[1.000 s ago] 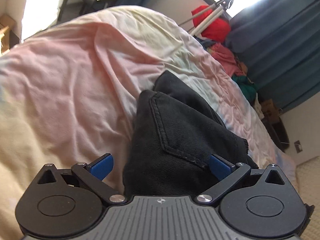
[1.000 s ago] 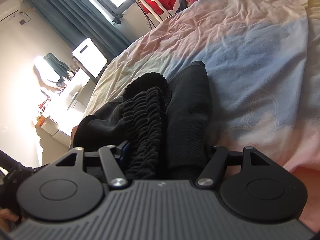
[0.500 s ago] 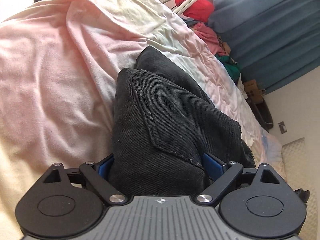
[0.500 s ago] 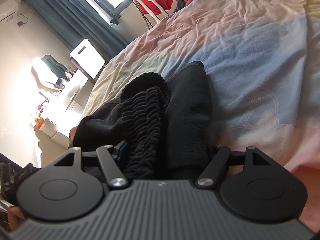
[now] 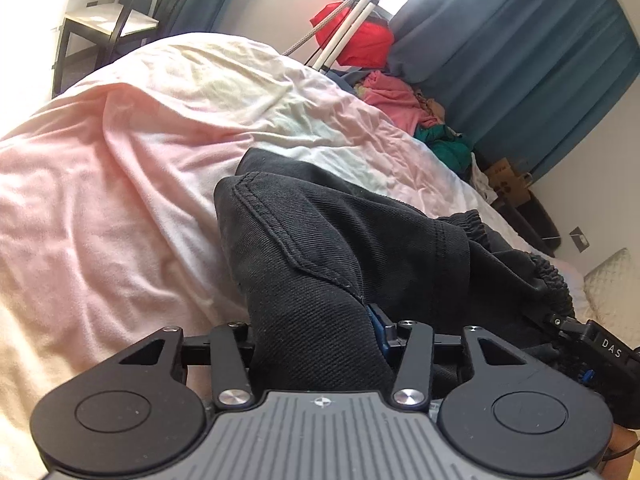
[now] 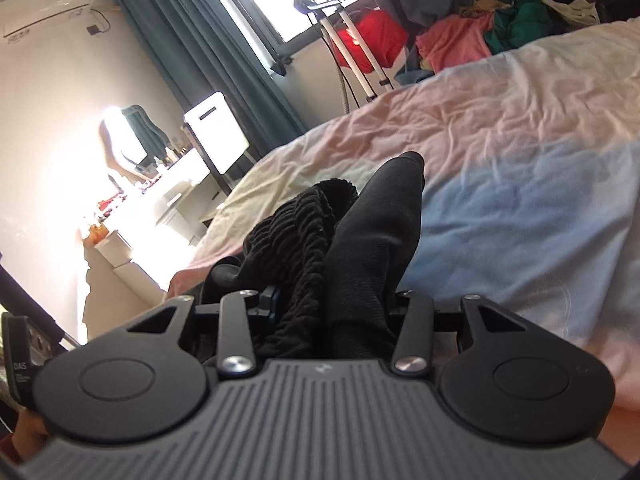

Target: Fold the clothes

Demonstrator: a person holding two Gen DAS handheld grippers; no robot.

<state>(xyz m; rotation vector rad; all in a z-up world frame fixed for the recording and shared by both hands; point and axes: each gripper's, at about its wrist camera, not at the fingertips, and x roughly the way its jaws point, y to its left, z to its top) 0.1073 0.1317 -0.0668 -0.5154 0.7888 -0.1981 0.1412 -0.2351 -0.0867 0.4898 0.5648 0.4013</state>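
Black pants (image 5: 340,240) lie bunched on the pastel bedsheet (image 5: 120,200). My left gripper (image 5: 316,328) is closing, with the denim by the pocket seam pinched between its blue pads (image 5: 376,324). In the right wrist view my right gripper (image 6: 332,300) is closing too. It holds the gathered elastic waistband (image 6: 304,224) and a fold of the pants (image 6: 376,216). Both ends of the garment are raised off the sheet (image 6: 520,200). The right gripper's body (image 5: 592,348) shows at the lower right edge of the left wrist view.
A pile of pink, green and red clothes (image 5: 392,96) sits past the bed's far side by the blue curtains (image 5: 520,60). A white-poled stand (image 5: 348,28) rises there. A desk (image 5: 100,20) stands at the back left. A white appliance (image 6: 216,136) and a dresser (image 6: 168,196) stand beyond the bed.
Both grippers have narrowed onto the black pants, squeezing the fabric into a tighter bunch. Both have risen, so more of the room shows above the bed.
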